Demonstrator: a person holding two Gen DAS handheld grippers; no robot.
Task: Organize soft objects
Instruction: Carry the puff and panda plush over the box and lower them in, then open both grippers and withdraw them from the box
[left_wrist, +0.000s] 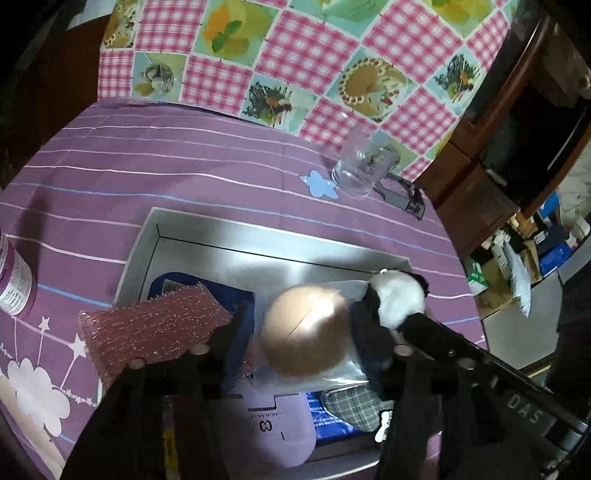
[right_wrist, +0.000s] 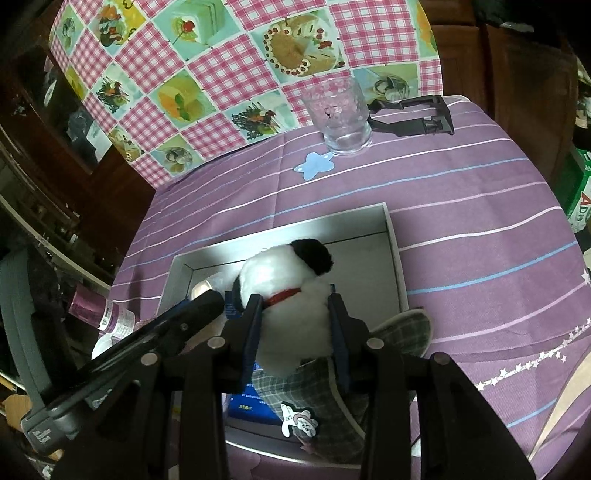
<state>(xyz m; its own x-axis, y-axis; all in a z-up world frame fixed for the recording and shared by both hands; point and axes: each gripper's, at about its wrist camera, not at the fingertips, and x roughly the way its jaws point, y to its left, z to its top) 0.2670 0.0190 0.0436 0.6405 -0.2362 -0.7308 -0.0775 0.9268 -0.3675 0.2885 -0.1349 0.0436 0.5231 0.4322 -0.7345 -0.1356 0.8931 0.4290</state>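
Covered by a purple striped cloth, the bench (right_wrist: 480, 206), with a checked cloth behind at its far edge. In the middle, a grey box (right_wrist: 393, 236) with low walls, open upward, probably the place for collecting the soft things. Already inside: a plaid slipper (right_wrist: 402, 332) hanging over the near right wall, a blue pack (left_wrist: 229, 295) on the bottom, a round tan ball (left_wrist: 306, 328) in clear wrap.

Held above the box by the right tool (right_wrist: 295, 332), a plush dog (right_wrist: 284, 291), pads pressing its white body on both sides, so clenched on it, likely for lowering inside.

Left tool (left_wrist: 310, 339) released, standing wide over the ball and not touching it. Pink sponge (left_wrist: 147, 328) lying on the near left wall, just beside the left finger; resting or held, cannot tell.

Free room only at the far part of the box. In the way: the ball and the left tool just beside the dog.

Near the far edge, a glass (right_wrist: 343, 118), a black clip (right_wrist: 413, 114), a blue star sticker (right_wrist: 314, 166). At the left edge, a purple can (left_wrist: 14, 284).
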